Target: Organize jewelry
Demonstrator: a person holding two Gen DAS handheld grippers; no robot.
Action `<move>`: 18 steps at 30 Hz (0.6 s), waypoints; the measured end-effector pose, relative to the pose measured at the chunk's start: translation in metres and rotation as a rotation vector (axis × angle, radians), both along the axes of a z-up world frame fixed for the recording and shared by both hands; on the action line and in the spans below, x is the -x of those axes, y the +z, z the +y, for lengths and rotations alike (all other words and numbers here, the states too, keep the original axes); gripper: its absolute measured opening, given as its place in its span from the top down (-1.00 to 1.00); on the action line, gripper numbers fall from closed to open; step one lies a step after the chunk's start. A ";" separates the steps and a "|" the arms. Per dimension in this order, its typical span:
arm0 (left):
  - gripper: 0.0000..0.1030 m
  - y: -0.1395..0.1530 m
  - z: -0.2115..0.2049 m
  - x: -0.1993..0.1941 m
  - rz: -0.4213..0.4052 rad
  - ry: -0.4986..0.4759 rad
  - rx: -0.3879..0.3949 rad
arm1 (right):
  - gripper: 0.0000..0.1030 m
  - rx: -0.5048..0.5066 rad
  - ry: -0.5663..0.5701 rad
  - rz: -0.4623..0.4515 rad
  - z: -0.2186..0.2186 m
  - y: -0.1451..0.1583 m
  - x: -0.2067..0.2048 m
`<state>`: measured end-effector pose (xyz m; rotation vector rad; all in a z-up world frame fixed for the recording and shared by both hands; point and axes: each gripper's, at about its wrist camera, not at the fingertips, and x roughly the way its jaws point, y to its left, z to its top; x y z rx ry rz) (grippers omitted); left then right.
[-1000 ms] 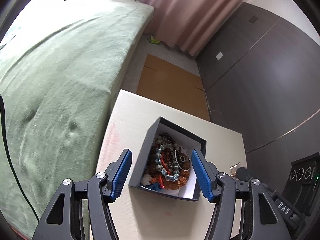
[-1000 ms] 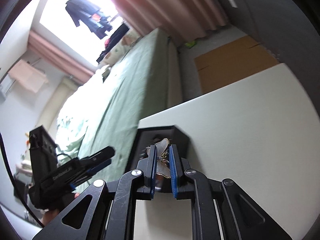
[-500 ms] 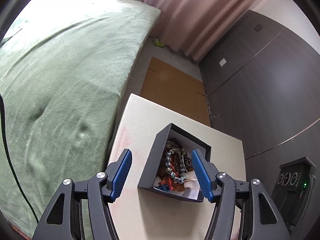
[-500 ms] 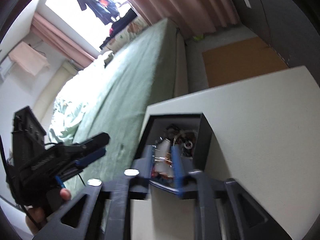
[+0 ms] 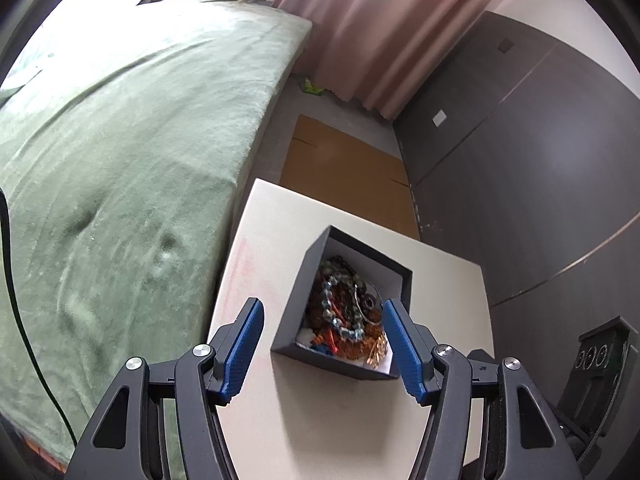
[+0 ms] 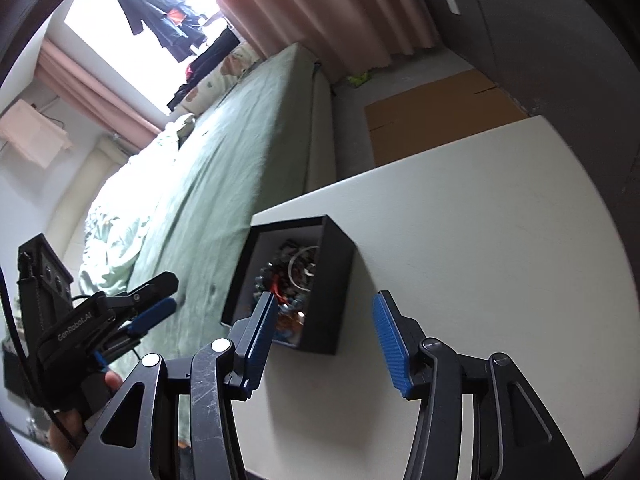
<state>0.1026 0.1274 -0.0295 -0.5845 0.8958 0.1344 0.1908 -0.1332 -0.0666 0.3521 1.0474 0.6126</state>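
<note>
A black open box [image 5: 316, 256] with a white lining stands on the cream table [image 5: 344, 412]. It holds a heap of jewelry [image 5: 346, 312]: blue bead bracelets, brown beads, a silver ring, gold pieces. My left gripper [image 5: 323, 346] is open and empty, held above the box's near side. In the right wrist view the box [image 6: 340, 292] sits near the table's left edge with the jewelry [image 6: 290, 276] inside. My right gripper [image 6: 325, 332] is open and empty, just in front of the box. The left gripper [image 6: 154, 308] shows at the left of that view.
A bed with a green cover [image 5: 120, 140] runs along the table's left edge. A flat cardboard sheet [image 5: 344, 168] lies on the floor beyond the table. Dark wardrobe doors [image 5: 520, 152] stand to the right. Pink curtains [image 5: 360, 28] hang at the back.
My right gripper was shut on a pale butterfly-shaped piece over the box; now it is open and empty, drawn back from the box. My left gripper has pulled back a little, still open.
</note>
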 end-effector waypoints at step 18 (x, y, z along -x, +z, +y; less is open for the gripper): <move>-0.60 0.037 -0.068 0.041 -0.139 -0.068 -0.168 | -0.41 0.081 -0.065 -0.073 -0.048 0.035 0.040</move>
